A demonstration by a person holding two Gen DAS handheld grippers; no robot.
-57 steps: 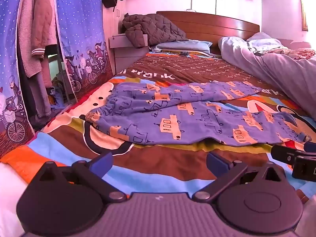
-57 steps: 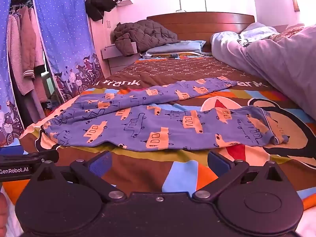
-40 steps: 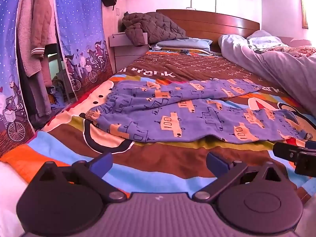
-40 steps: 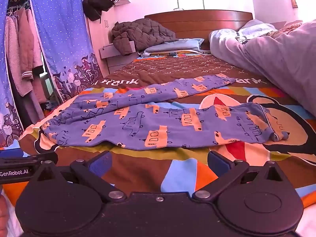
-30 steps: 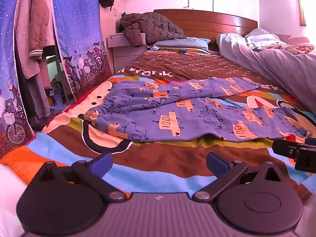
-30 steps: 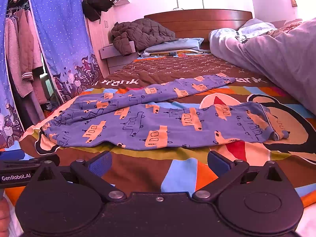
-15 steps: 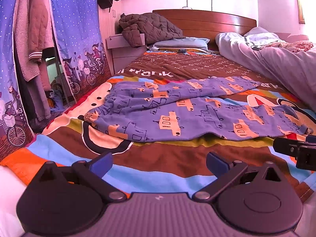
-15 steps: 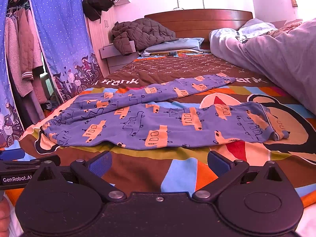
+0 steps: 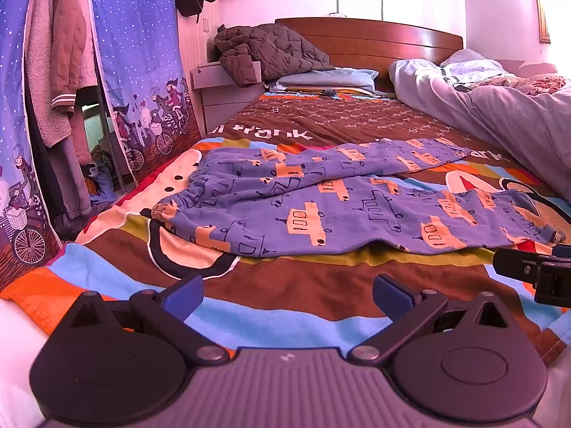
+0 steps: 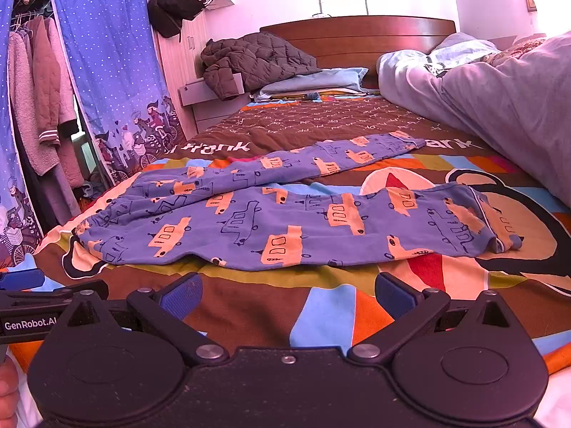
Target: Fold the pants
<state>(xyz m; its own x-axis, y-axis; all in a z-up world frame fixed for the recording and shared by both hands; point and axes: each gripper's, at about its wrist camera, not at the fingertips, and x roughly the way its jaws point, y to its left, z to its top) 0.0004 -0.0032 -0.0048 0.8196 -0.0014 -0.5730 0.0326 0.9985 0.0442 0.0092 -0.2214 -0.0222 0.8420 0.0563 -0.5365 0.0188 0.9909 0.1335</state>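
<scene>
Blue pants with an orange car print lie spread on the striped bedspread, waistband at the left, the two legs running right and splayed apart. They also show in the right wrist view. My left gripper is open and empty, low over the bed's near edge, short of the pants. My right gripper is open and empty, also in front of the pants. Each gripper's side shows at the edge of the other view.
A grey duvet is heaped along the bed's right side. A brown jacket and pillows lie at the wooden headboard. A blue curtain and hanging clothes stand left of the bed.
Both views drifted only slightly; the pants sit a touch closer and lower. Both grippers stayed open and the pants lie as before.
</scene>
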